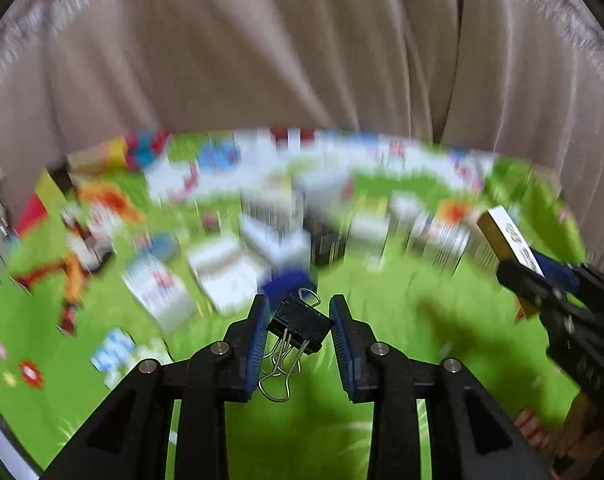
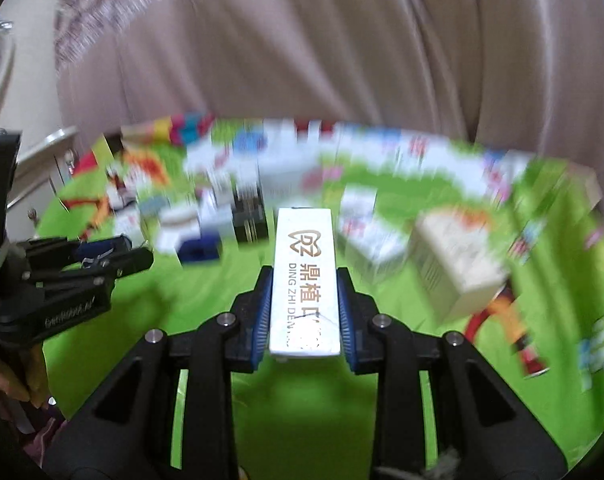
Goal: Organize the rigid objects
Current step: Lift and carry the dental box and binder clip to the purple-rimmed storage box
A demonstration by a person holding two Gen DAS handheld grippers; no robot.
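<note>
While the left gripper (image 1: 298,330) fingers clamp a binder clip (image 1: 300,329), the right gripper's (image 2: 303,308) clamp a white box (image 2: 305,280).

- A pale beige curtain (image 1: 302,48) fills the whole back of the scene, hanging in deep soft folds.
- Below it, a bright green play mat (image 1: 381,420) with blurred cartoon patches of red, orange, blue and white.
- At the far left, a cream cabinet (image 2: 42,160) with small metal knobs, beside a pale wall.
- Light is even and indoor; dark shadows lie on the green.
</note>
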